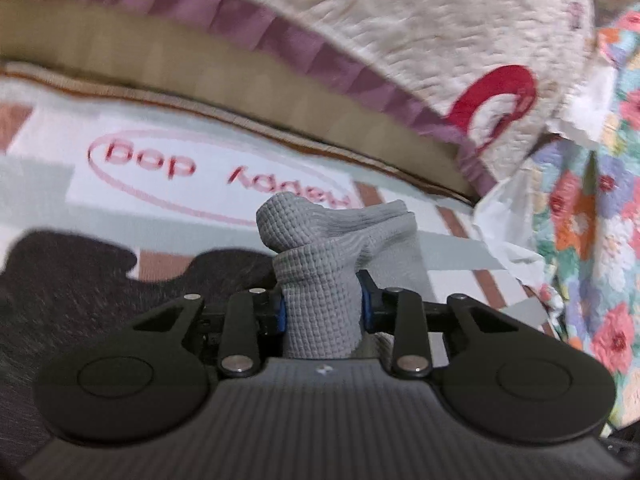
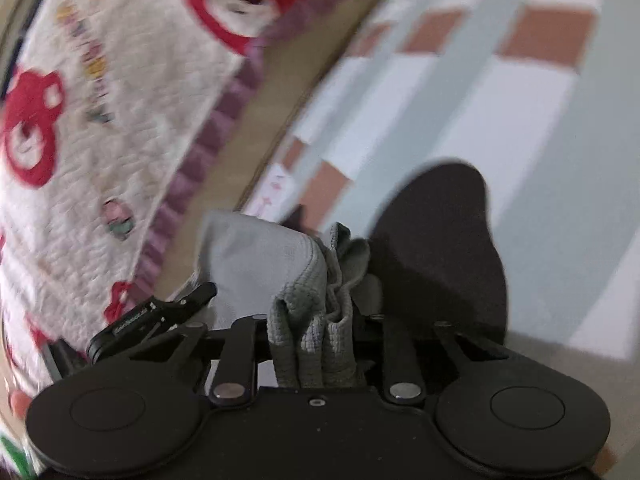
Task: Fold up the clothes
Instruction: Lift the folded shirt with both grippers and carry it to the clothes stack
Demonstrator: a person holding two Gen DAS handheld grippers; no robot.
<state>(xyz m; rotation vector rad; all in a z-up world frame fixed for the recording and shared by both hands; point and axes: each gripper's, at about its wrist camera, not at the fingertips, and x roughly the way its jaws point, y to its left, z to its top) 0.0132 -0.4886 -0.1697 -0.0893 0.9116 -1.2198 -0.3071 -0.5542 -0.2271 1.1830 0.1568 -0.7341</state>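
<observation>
Two grippers, left gripper and right gripper, fingers each clenched on bunched grey knit garment, lifted clear above patterned bed and dark cloth, likely to spread it for folding.

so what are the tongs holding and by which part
Both tongs are shut on the grey knit garment: the left tongs pinch a bunched fold, the right tongs a gathered edge. Which part of the garment cannot be told.
</observation>
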